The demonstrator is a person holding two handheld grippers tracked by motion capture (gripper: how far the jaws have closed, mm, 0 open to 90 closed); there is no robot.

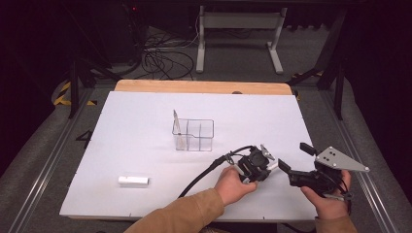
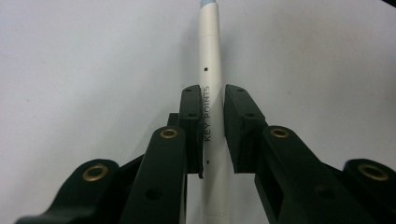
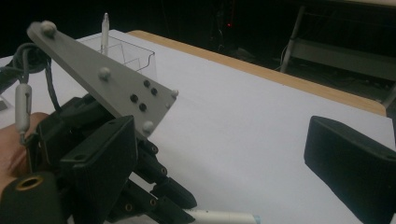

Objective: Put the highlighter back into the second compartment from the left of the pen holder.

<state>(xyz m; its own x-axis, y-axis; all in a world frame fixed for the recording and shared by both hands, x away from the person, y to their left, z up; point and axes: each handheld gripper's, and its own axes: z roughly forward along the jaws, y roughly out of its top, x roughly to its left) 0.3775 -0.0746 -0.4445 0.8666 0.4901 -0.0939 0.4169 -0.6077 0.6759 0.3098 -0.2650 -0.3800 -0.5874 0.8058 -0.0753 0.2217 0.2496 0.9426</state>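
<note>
The left tool point(image 2: 212, 133) was closed on a white pen point(image 2: 208, 65) lying flat on the desk point(image 1: 145, 126), probably to lift it toward the clear box point(image 1: 193, 135). The right tool point(image 1: 293, 160) waited just beside, jaws wide apart and empty.

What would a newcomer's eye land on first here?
Probably the white pen lying on the white table, clamped between the left tongs near the front edge. Next, the clear compartment box at the table's middle, with another pen standing in its left end.
</note>
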